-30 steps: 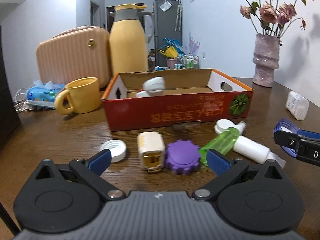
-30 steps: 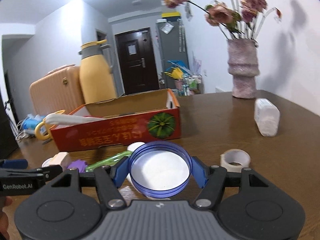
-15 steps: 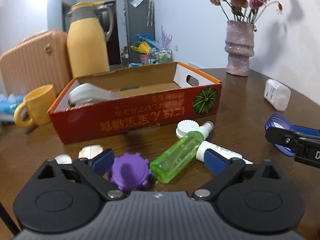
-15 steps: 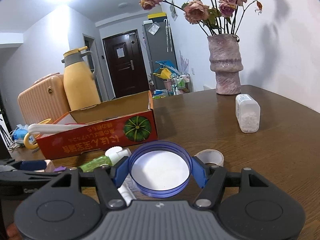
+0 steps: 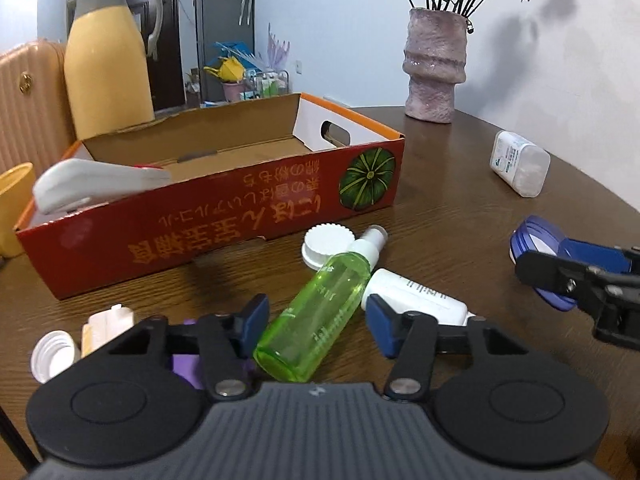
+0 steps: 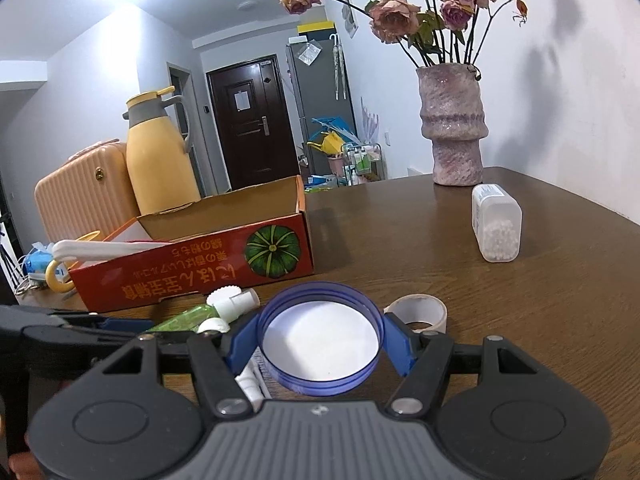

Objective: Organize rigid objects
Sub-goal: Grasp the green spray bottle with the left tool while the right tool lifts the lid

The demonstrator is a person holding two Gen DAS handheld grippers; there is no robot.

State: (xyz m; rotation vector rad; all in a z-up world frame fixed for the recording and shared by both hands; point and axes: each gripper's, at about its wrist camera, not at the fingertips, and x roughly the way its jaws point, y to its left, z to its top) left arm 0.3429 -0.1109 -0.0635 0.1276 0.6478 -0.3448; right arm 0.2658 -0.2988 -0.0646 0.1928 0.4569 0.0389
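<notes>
Green spray bottle [image 5: 320, 312] lies on its side on the brown table [image 5: 460, 216], in front of the red cardboard box [image 5: 224, 224] and just beside a white tube [image 5: 416, 296]; your left gripper [image 5: 316, 320] straddles its lower body, jaws closing, with the bottle between the blue pads [image 5: 256, 316] but a gap showing on the far pad's side, so the pads do not appear to press on it yet.

Your right gripper [image 6: 320, 340] is clamped on a blue round lid [image 6: 320, 344], held above the table off to the bottle's right, near a roll of tape [image 6: 418, 312].

To finish this grasp well, keep the jaws square across the bottle's width, centred on the smooth body rather than the narrow neck; let both pads meet the plastic evenly, since a round, slick body will likely roll or squirt sideways under a lopsided squeeze; watch the white tube and the white ridged cap [image 5: 328, 244] touching or nearly touching the bottle near its neck, because a lift could drag them along.

The bottle's long axis runs diagonally, from its flat base close to your gripper up and to the right toward the box; the white nozzle [image 5: 368, 244] points away from you, toward the box's front wall.
</notes>
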